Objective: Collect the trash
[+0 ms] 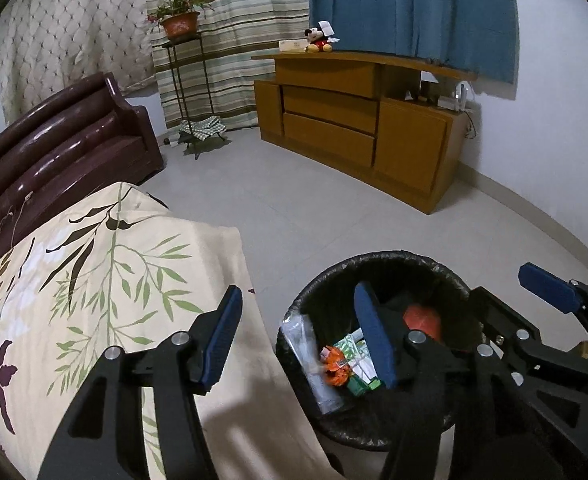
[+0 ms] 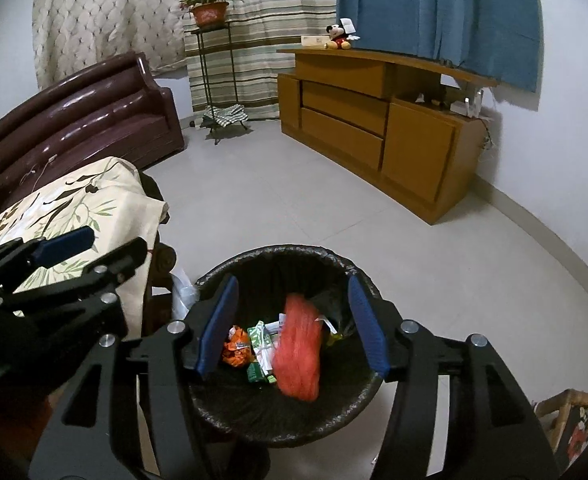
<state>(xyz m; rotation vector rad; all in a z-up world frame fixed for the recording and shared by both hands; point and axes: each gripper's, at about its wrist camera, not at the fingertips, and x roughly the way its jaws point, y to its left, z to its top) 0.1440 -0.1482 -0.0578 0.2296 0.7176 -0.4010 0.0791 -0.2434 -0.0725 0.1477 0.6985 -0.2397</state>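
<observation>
Both grippers, the right gripper [image 2: 292,330] and left gripper [image 1: 306,338], are hanging wide open and empty over the black-lined bin [image 2: 278,254], where a blurred, probably light, crumply orange bag [image 2: 299,354] is lying among wrappers.

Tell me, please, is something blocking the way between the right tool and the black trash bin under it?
Nothing visible blocks it. The right tool is open and empty above the mouth of the trash bin, and the red bag appears to lie inside among the wrappers. The left tool is also open, at the bin's table-side edge.
</observation>
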